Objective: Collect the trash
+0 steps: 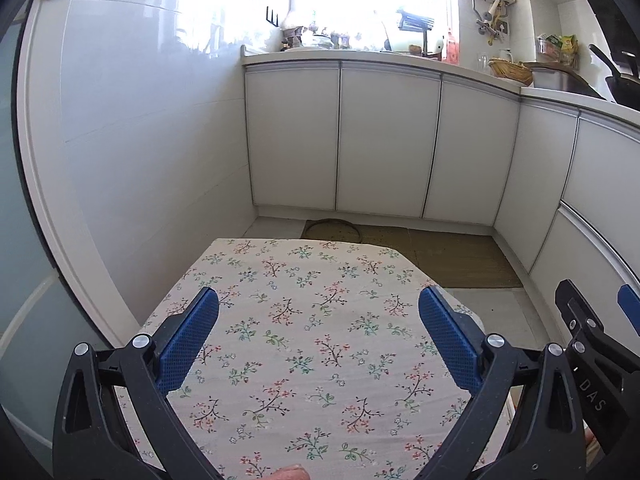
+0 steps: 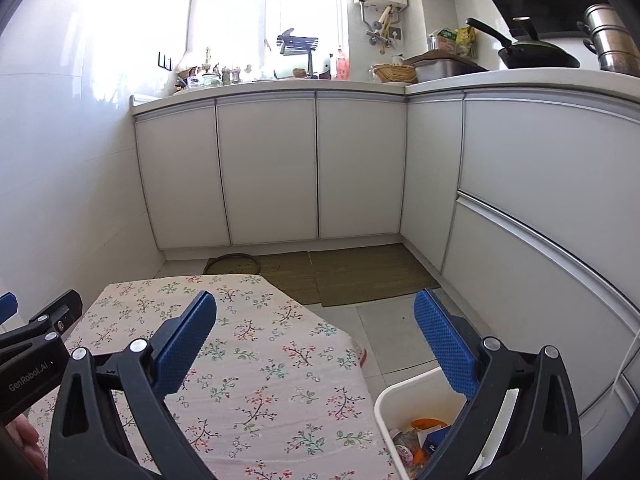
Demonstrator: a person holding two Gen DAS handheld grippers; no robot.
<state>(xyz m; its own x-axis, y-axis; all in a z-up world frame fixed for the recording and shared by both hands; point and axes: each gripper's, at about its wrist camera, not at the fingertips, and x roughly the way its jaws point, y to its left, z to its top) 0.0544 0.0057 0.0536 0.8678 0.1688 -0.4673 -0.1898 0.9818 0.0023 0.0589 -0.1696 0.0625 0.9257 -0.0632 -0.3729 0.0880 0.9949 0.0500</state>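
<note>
- The left gripper (image 1: 319,336) hovers over the tabletop (image 1: 304,344), its jaws spread wide apart with nothing between them.
- The right gripper (image 2: 316,342) is held just beside it, over the tabletop's right edge, jaws likewise wide apart and holding nothing.
- The tabletop (image 2: 248,376) is covered by a pale cloth printed with small red and green flower sprigs.
- A white bin (image 2: 400,396) stands on the floor, close against the tabletop's right side, below the right gripper's right finger.
- The trash (image 2: 424,436) lies inside that bin: an orange piece, something blue and boxy, and some crinkled clear wrapping. I cannot make out more, since the gripper's black arm covers part of it.
- From the left wrist view, the black frame of the right gripper (image 1: 592,344) shows at the far right edge, near the left one.
- White cabinets (image 2: 272,172) run along the back wall and curve round to the right.
- Brownish mats (image 2: 352,276) lie on the tiled floor in front of the cabinets, with a round flat thing (image 2: 232,265) at their left end.
- On the counter above, a dark pan (image 2: 536,54) and a steel pot (image 2: 612,40) sit at the right, with a wicker basket (image 2: 394,72) and jars further along under the bright window.
</note>
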